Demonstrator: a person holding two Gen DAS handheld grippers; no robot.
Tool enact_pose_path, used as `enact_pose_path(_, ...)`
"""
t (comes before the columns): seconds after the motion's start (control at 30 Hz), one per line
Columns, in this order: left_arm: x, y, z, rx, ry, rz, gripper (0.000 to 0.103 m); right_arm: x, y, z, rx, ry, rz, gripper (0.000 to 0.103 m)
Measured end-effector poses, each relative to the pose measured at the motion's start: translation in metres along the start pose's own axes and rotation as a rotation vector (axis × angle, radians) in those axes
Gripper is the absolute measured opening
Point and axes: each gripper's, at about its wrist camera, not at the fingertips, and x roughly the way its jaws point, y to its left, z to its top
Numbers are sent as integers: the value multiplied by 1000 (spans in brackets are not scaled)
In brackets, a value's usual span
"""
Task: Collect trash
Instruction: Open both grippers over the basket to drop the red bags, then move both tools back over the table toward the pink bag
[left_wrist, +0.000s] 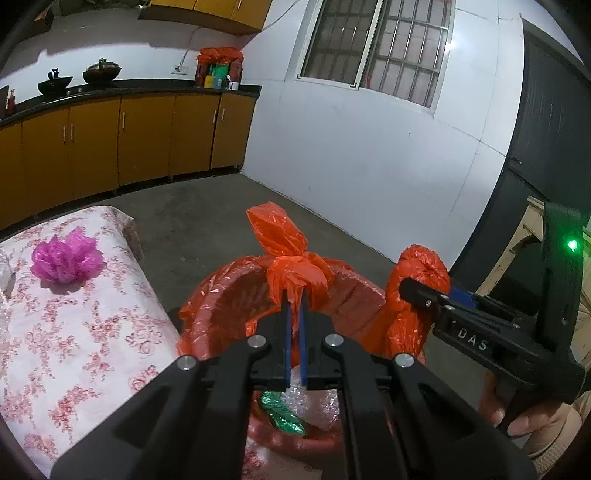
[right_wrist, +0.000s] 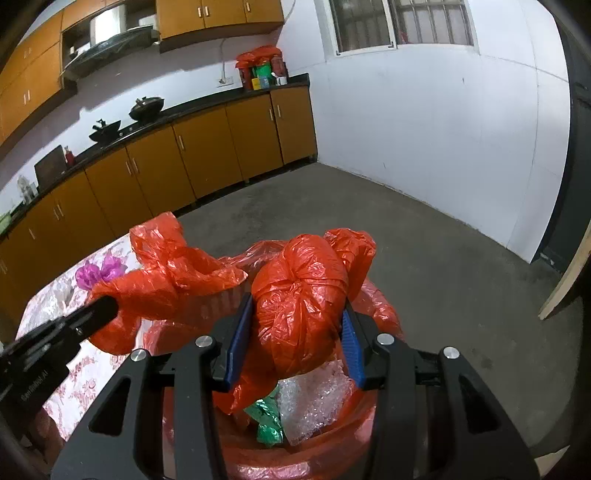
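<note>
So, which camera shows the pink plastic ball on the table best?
The left wrist view: the pink plastic ball lies whole on the floral tablecloth. In the right wrist view it is smaller, partly hidden behind the orange bag.

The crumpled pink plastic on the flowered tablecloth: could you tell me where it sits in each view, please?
Left wrist: the crumpled pink plastic lies at left of centre, on the tablecloth.
Right wrist: it shows at left, partly hidden behind the orange bag.
Shared landmark: the barred window.

bare floor (right_wrist: 424, 240) beyond bag (right_wrist: 299, 314)
</note>
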Motion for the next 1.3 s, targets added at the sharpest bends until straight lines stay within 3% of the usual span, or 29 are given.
enact_pose_path(0.13, 8, 4, -1, -23, 19, -3, 12, 1, -2, 1, 20, -1, 19, 55)
enact_pose_path(0.2, 9, 9, -2, -35, 24, 6, 26, 2, -4, 0, 26, -4, 23, 63)
enact_pose_path(0.23, 9, 12, -4, -37, 24, 14, 28, 2, -5, -1, 27, -6, 24, 65)
enact_pose_path(0.33, 3, 25, -7, -58, 22, 52, 37, 1, -5, -3, 23, -8, 15, 65)
enact_pose_path(0.6, -40, 73, -15, -117, -34, 298, 73, 1, 10, -5, -27, -14, 7, 65)
enact_pose_path(0.7, -61, 93, -20, -129, -55, 390, 80, 1, 25, -4, -69, -21, 23, 65)
enact_pose_path(0.97, -115, 151, -33, -180, -87, 594, 89, 4, 84, -2, -179, -29, 93, 65)
enact_pose_path(1.3, -176, 221, -54, -246, -122, 793, 92, 32, 181, -1, -261, 11, 239, 65)
